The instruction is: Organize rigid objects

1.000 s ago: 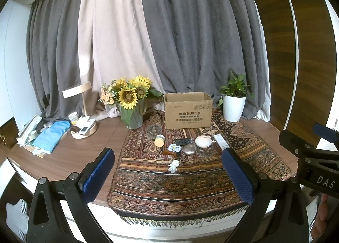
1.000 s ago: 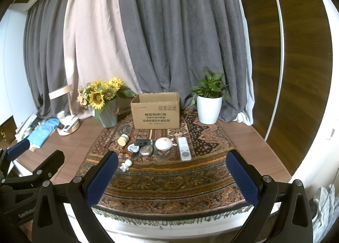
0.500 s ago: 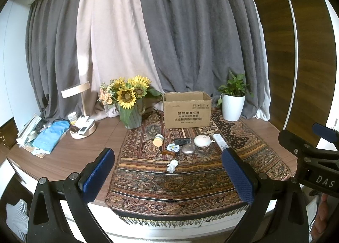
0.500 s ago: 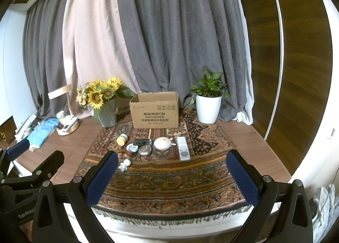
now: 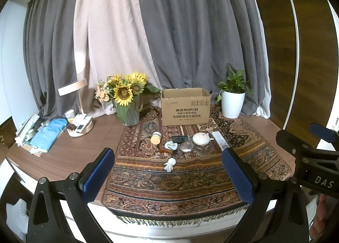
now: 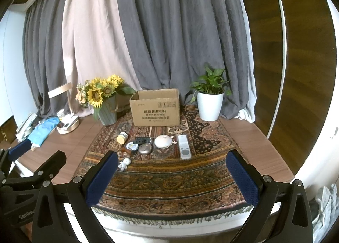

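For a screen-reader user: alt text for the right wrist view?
Open right gripper hovers before a patterned rug holding small items: remote, white disc, figurine. Behind stand a cardboard box, sunflowers and potted plant.

Home living space, floor-length curtains (image 5: 169, 42), sunflower vase (image 5: 128, 105), patterned rug (image 5: 180, 175), potted plant (image 6: 209, 99)

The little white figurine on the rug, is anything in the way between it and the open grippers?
Nothing visible blocks it. The white figurine stands alone on the patterned rug, nearest the table's front edge, with only bare rug between it and the open left gripper and right gripper.
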The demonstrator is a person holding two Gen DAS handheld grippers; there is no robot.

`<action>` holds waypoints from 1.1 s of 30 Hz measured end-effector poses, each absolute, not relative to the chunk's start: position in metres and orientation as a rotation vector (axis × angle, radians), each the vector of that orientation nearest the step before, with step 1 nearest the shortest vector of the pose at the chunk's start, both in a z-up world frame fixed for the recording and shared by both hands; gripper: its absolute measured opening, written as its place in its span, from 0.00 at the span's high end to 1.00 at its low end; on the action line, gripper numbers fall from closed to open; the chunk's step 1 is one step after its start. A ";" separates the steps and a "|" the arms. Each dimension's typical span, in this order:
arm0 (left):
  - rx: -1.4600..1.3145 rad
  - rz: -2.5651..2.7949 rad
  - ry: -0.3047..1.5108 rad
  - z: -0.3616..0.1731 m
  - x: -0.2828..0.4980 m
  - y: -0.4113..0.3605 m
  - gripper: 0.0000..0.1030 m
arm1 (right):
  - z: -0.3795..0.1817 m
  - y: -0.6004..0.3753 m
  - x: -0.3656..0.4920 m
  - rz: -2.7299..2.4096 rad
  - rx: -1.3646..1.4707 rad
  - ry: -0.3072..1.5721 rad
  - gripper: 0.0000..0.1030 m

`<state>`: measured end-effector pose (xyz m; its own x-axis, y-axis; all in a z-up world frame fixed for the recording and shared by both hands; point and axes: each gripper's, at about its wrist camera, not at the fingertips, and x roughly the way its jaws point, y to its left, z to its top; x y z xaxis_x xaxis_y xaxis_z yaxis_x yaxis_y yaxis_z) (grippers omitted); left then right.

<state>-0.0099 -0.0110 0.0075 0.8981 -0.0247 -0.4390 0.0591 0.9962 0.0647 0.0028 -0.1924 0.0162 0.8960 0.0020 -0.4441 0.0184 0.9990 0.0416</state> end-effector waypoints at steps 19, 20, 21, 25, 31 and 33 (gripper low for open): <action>0.109 -0.032 0.549 -0.040 0.045 -0.010 0.00 | -0.030 -0.198 0.077 0.096 0.041 0.587 0.00; 0.114 -0.033 0.550 -0.043 0.048 -0.009 0.00 | -0.033 -0.198 0.082 0.100 0.045 0.596 0.00; 0.118 -0.035 0.551 -0.046 0.052 -0.008 0.01 | -0.034 -0.197 0.086 0.103 0.045 0.602 0.00; 0.122 -0.063 0.577 -0.058 0.077 0.000 0.04 | -0.043 -0.190 0.108 0.115 0.049 0.622 0.00; 0.114 -0.127 0.633 -0.079 0.124 0.015 0.15 | -0.056 -0.171 0.153 0.128 0.046 0.656 0.00; 0.116 -0.156 0.655 -0.089 0.141 0.018 0.19 | -0.060 -0.163 0.168 0.136 0.039 0.670 0.01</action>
